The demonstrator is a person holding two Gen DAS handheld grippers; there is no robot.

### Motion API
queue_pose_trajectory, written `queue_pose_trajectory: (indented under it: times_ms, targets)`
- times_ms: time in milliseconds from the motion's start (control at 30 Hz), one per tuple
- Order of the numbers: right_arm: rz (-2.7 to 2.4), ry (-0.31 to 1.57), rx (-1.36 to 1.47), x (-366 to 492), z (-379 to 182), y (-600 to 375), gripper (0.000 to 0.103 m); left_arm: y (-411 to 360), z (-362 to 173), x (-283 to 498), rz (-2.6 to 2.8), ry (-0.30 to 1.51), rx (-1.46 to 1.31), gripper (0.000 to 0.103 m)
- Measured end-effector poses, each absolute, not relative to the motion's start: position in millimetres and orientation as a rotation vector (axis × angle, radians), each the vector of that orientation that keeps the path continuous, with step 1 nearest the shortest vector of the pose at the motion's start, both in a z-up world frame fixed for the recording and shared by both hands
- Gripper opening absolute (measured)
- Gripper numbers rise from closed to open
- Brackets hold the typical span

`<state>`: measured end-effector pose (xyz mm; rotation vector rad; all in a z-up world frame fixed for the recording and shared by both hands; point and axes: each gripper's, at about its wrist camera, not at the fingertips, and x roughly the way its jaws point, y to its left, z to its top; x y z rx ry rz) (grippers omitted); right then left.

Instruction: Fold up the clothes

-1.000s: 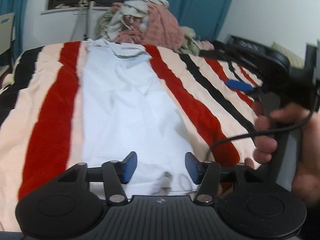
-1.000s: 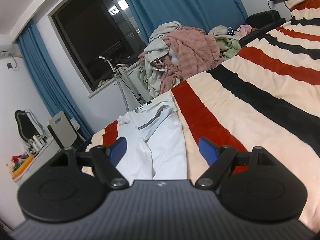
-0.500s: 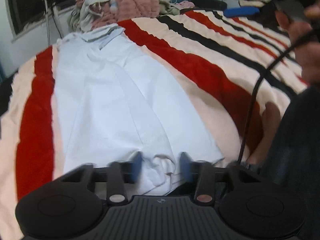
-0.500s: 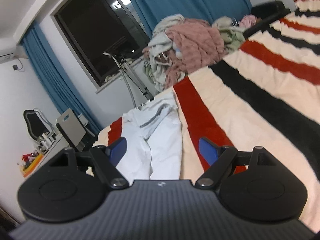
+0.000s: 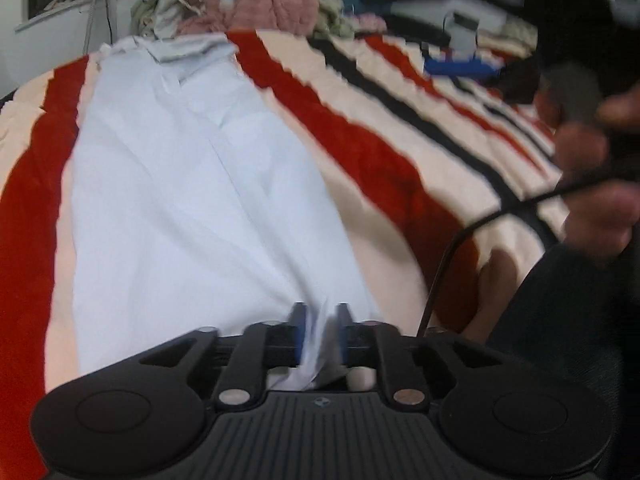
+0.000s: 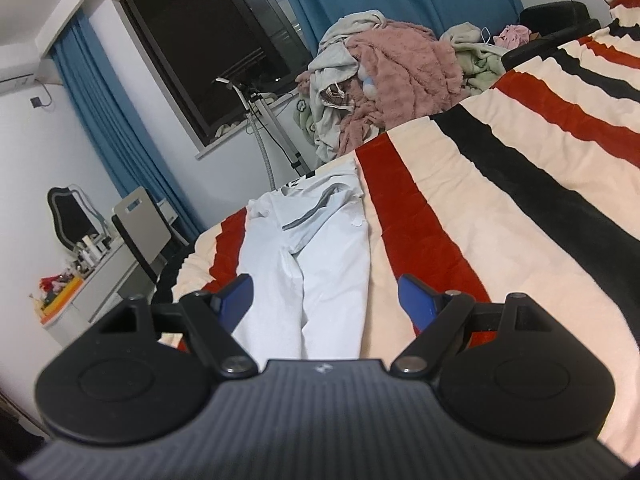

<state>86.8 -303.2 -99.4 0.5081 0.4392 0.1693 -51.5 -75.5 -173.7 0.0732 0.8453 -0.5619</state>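
Pale white trousers [image 5: 192, 184] lie lengthwise on the striped blanket [image 5: 380, 152], waistband at the far end. My left gripper [image 5: 320, 332] is shut on the near cuff end of the trousers, with cloth bunched between its blue pads. In the right wrist view the same trousers [image 6: 316, 248] stretch away on the blanket [image 6: 500, 208]. My right gripper [image 6: 326, 296] hangs above their near end, open, with nothing between its fingers. A hand [image 5: 592, 184] holding the other gripper's handle shows at the right of the left wrist view.
A heap of pink and grey clothes [image 6: 384, 76] sits at the far end of the bed. A dark window [image 6: 212, 52], blue curtains [image 6: 116, 136], a chair [image 6: 140, 232] and a desk with small items [image 6: 80, 268] lie to the left. A black cable [image 5: 480, 224] crosses near the hand.
My left gripper has closed from open onto the trousers' near end, and the cloth now bunches between its pads. The right gripper has stayed open and shifted only slightly.
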Motion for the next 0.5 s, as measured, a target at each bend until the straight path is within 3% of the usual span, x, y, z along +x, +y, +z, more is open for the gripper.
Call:
queue_pose_trajectory:
  times_ms: [67,133,267,400,500]
  targets:
    - [0.166,0.435,0.498,85.9,-99.0,-301.9,0.082,-69.8,-159.9,-55.4,-0.572,0.799,0.032,0.061]
    - [0.146,0.409,0.479,83.0,-96.6,-300.9,0.082,-62.2,-144.7,-59.9,-0.565,0.751,0.001,0.074]
    - [0.103,0.351,0.438,77.1,-91.4,-297.9,0.082,-43.1,-116.5,-53.7,-0.466,0.668,-0.010,0.083]
    - [0.083,0.321,0.409,74.8,-89.2,-293.7,0.082,-26.5,-86.1,-29.8,-0.358,0.610,0.010,0.083]
    - [0.086,0.325,0.396,75.6,-90.5,-288.9,0.082,-15.8,-64.7,-12.2,-0.291,0.516,0.022,0.092]
